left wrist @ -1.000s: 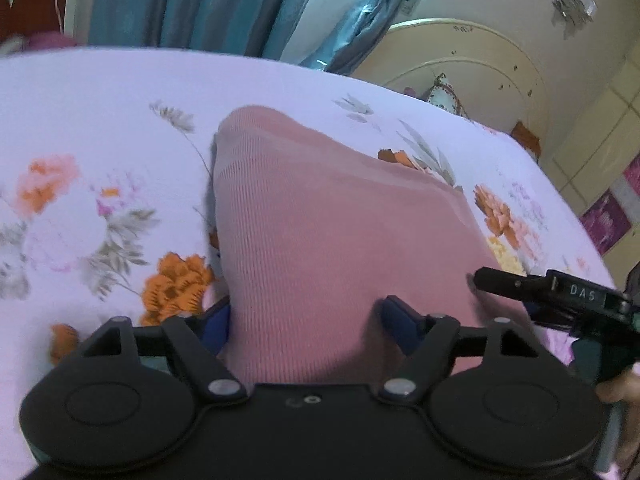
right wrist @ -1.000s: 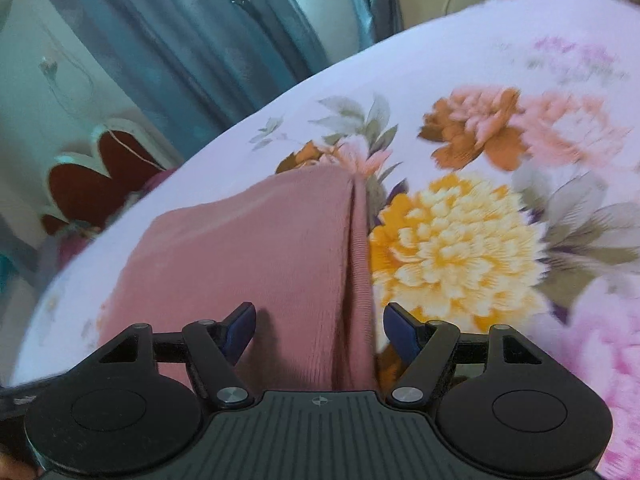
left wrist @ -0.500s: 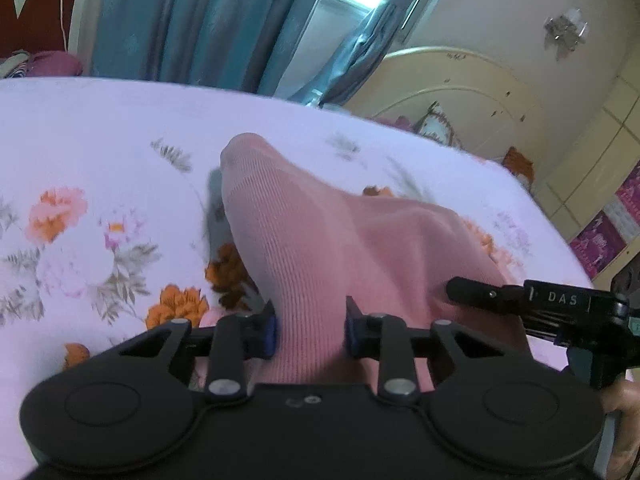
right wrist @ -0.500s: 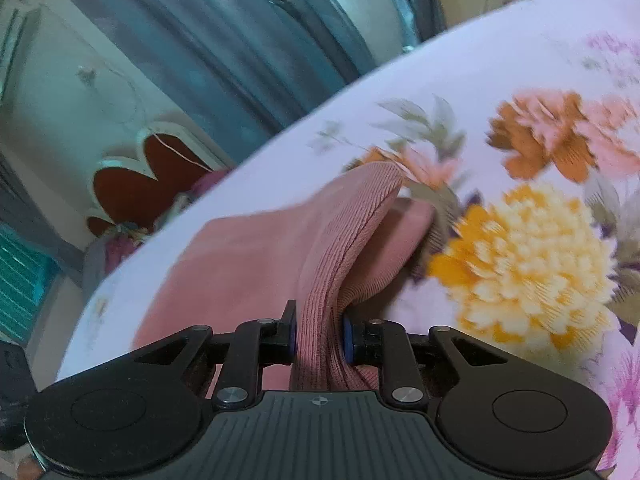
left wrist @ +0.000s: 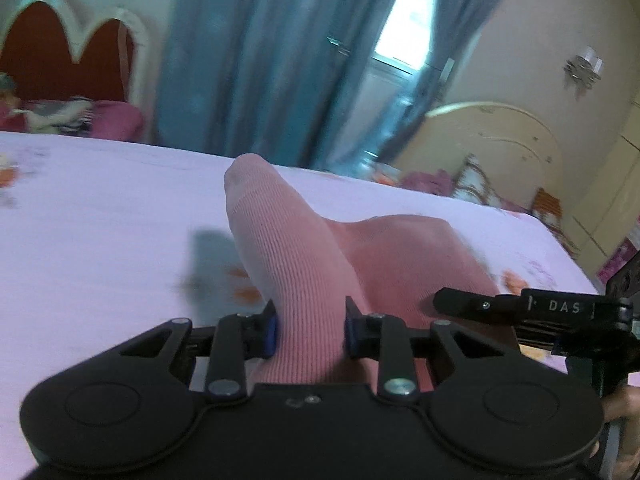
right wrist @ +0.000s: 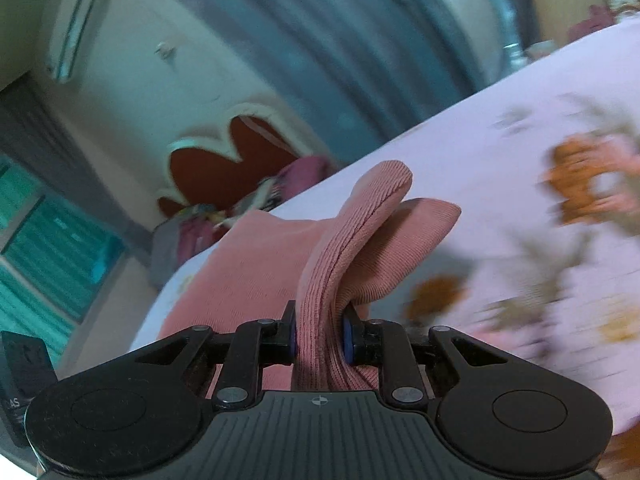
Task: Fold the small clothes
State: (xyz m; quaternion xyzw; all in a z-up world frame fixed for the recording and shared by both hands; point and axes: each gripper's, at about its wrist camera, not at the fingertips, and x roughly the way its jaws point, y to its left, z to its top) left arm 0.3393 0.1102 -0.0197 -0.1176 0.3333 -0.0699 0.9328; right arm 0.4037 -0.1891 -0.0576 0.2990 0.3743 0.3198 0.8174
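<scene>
A pink ribbed knit garment [left wrist: 304, 264] lies partly on the floral bed sheet [left wrist: 100, 216]. My left gripper [left wrist: 310, 330] is shut on one near corner of it and holds that corner lifted off the bed. My right gripper [right wrist: 320, 338] is shut on the other near corner of the garment [right wrist: 348, 240], also lifted, with a fold sticking up past the fingers. The right gripper's side shows at the right of the left wrist view [left wrist: 520, 308]. The far part of the garment rests on the sheet.
The bed sheet [right wrist: 520, 160] spreads wide around the garment. Blue curtains [left wrist: 260, 52] and a window stand behind the bed. A cream headboard [left wrist: 492, 152] is at the right, a red and white headboard [left wrist: 68, 44] at the left.
Both grippers closed on the garment's near corners, then lifted them off the bed. Both views have tilted upward, and the cloth now bunches up between the fingers.
</scene>
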